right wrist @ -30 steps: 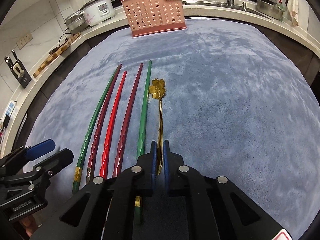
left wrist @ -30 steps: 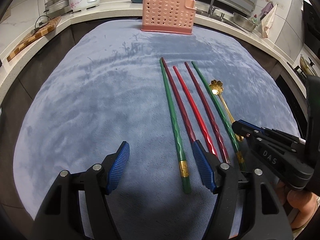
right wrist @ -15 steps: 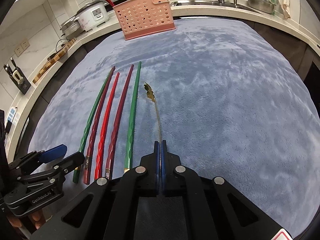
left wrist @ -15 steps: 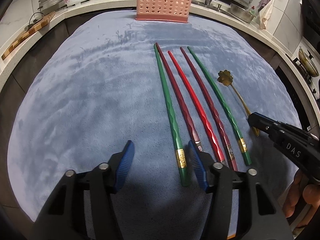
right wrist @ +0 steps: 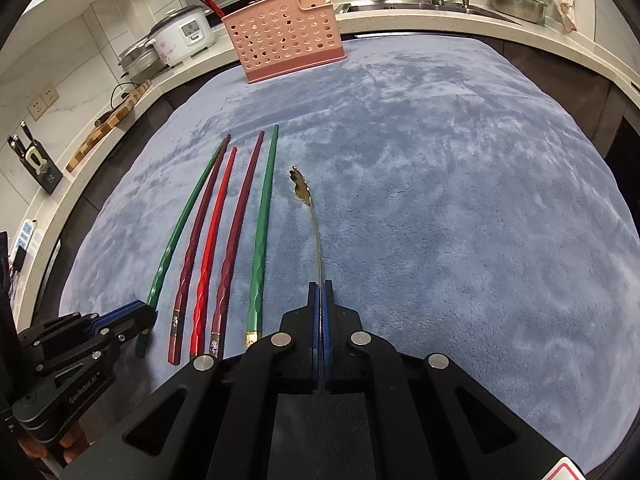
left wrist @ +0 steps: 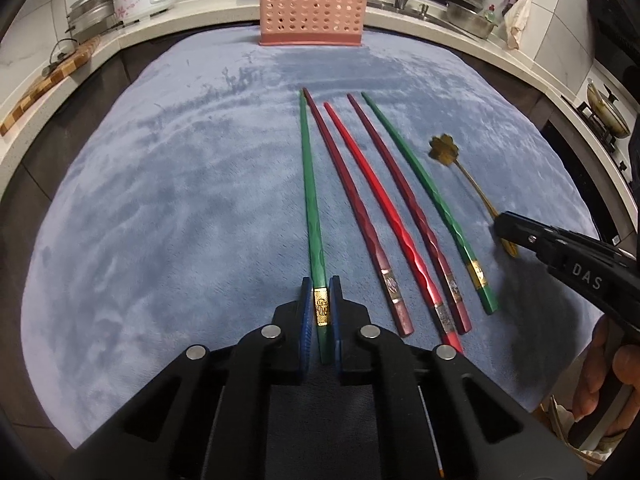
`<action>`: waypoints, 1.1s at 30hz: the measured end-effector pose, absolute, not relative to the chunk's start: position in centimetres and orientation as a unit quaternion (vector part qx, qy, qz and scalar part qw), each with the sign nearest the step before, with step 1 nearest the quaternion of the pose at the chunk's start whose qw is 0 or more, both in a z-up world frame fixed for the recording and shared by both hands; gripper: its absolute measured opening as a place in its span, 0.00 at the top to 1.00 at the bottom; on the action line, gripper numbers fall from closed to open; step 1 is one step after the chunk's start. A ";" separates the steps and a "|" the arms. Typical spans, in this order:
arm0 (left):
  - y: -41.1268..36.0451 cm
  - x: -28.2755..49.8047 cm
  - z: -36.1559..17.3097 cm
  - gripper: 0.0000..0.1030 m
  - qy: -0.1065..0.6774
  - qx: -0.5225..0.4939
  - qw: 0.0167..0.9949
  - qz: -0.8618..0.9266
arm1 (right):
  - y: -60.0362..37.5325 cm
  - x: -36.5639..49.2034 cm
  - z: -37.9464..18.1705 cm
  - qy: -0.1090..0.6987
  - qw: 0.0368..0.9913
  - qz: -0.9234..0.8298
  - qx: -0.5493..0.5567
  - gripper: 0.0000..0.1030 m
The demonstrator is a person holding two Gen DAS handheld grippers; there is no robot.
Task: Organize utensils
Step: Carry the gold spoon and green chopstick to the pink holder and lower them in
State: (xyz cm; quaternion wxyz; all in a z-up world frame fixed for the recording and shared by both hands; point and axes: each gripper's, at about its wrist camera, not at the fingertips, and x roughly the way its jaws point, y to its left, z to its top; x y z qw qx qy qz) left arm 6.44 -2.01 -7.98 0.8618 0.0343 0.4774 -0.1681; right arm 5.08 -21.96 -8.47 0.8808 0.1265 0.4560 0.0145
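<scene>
The leftmost green chopstick (left wrist: 311, 200) is lying on the grey-blue cloth (left wrist: 160, 220) covering the worktop, and the left gripper (left wrist: 320, 300) is clamping it at its gold band, its jaws having just been closing onto it. Beside it four more chopsticks are resting in a loose fan: a dark red chopstick (left wrist: 352, 216), a bright red chopstick (left wrist: 384, 216), another dark red one and a second green chopstick (left wrist: 424, 188). To their right the right gripper (right wrist: 320, 292) is pinching the handle of the gold flower spoon (right wrist: 310, 208), whose bowl appears tilted up off the cloth. Both pickups seem made; next, each piece likely needs lifting clear and carrying to the pink perforated caddy (left wrist: 312, 12) at the far edge, lowered tip-first.
</scene>
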 end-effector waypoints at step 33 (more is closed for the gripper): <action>0.8 17.4 11.7 0.94 0.260 -0.030 0.956 -0.133 | -26.2 13.4 6.5 0.318 0.939 0.017 0.134 0.99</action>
